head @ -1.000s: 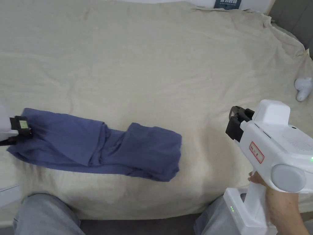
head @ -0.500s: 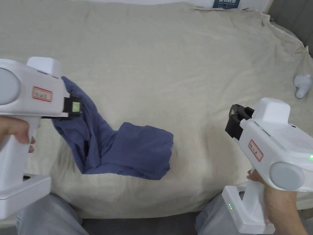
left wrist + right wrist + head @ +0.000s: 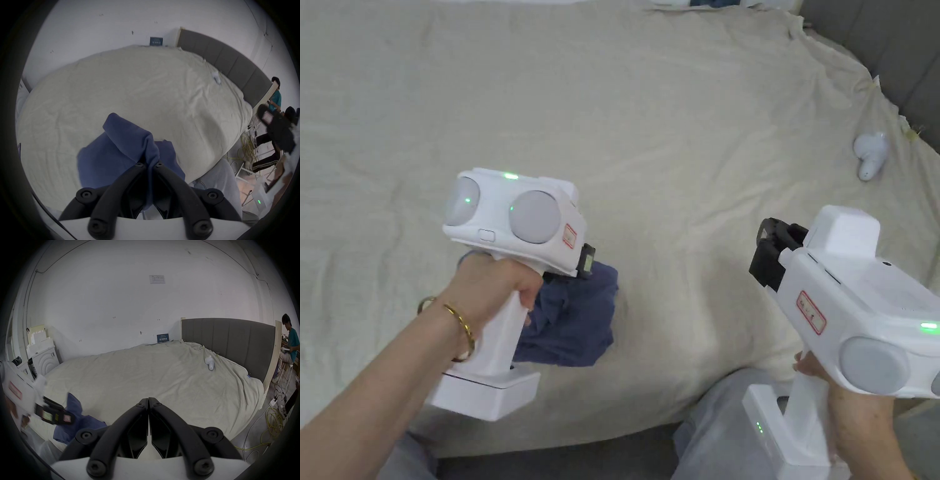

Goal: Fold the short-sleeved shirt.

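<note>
My left gripper (image 3: 150,165) is clamped on the bunched blue short-sleeved cotton shirt (image 3: 575,315), at 6 o'clock on the beige bedsheet (image 3: 675,125). Right gripper (image 3: 148,401) at 4 o'clock, jaws closed, empty.

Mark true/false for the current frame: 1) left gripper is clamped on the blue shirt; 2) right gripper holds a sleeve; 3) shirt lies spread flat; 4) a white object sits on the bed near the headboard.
1) True. The left gripper has its fingers pinched on a fold of the blue shirt.
2) False. The right gripper is shut on nothing, off to the shirt's side.
3) False. The shirt is bunched, its gripped end raised over the rest.
4) True. The white object lies on the bed near the headboard.
</note>
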